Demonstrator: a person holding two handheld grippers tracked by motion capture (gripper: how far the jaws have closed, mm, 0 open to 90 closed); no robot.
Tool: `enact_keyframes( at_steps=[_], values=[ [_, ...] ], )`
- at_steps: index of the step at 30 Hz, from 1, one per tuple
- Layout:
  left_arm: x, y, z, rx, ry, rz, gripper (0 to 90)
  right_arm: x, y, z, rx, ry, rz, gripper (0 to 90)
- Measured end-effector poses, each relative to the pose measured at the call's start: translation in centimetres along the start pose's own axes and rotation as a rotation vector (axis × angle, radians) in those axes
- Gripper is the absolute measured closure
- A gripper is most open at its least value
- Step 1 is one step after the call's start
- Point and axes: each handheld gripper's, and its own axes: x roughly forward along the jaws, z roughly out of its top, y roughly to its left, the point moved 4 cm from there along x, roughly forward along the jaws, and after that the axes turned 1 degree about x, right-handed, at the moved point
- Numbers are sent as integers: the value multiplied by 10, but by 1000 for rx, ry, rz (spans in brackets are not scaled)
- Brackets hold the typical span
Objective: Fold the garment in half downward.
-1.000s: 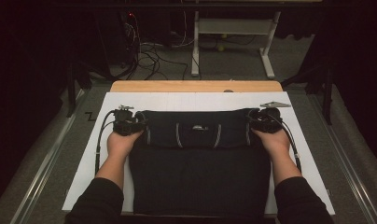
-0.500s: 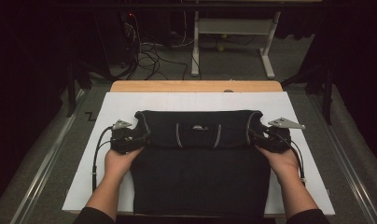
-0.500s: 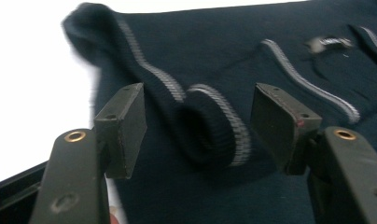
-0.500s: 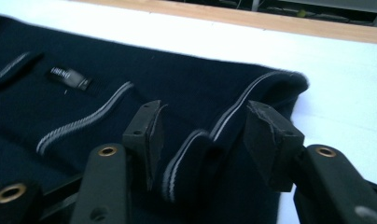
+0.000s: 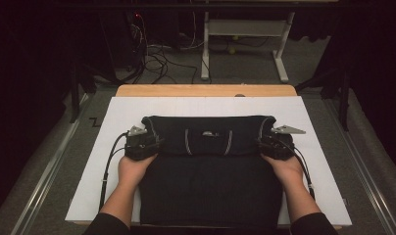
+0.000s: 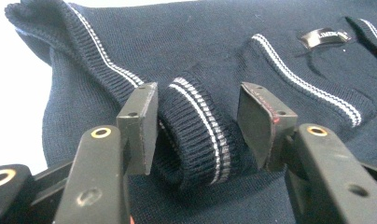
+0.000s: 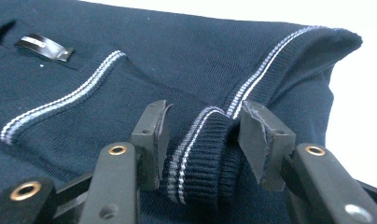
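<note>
A dark navy sweater point(image 5: 208, 181) with thin white stripes lies flat on the white board point(image 5: 313, 112), its top part folded over into a band. My left gripper point(image 5: 151, 145) is at the band's left end and my right gripper point(image 5: 265, 145) at its right end. In the left gripper view the jaws point(image 6: 198, 109) stand open around a ribbed striped cuff point(image 6: 196, 135), with a gap on the right side. In the right gripper view the gripper point(image 7: 203, 123) is spread wide, with a bunched ribbed cuff point(image 7: 200, 163) lying between its jaws.
A small label point(image 5: 209, 133) sits at the middle of the folded band. The board rests on a wooden table point(image 5: 206, 90). Beyond it are floor cables point(image 5: 157, 54) and a white desk frame point(image 5: 245, 34). Metal rails point(image 5: 49, 166) run along both sides.
Both hands and grippers have drawn back toward the person from the sweater's far corners to the ends of the folded band. The sweater has stayed in place.
</note>
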Motion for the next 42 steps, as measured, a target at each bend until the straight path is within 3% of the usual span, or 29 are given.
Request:
enact_keyframes(
  at_steps=[2,5,10,12,20,27,32,42],
  values=[
    [2,-2,2,25,19,7,475,3,0,1,14,9,6,531],
    [5,-5,6,21,30,7,516,7,2,1,8,24,5,550],
    [5,-8,5,40,50,33,683,4,7,2,-42,40,-8,779],
    [2,-8,5,38,45,34,711,0,8,2,-62,35,-12,810],
    [-18,-10,10,61,-11,21,715,-24,14,10,-111,-46,-15,820],
    [-42,-17,5,93,-55,9,714,-49,22,8,-144,-104,-4,823],
    [-56,-21,-8,99,-65,-11,714,-67,24,3,-141,-142,14,823],
    [-78,-39,-41,149,-58,-34,713,-94,28,-24,-138,-174,31,824]
  ],
)
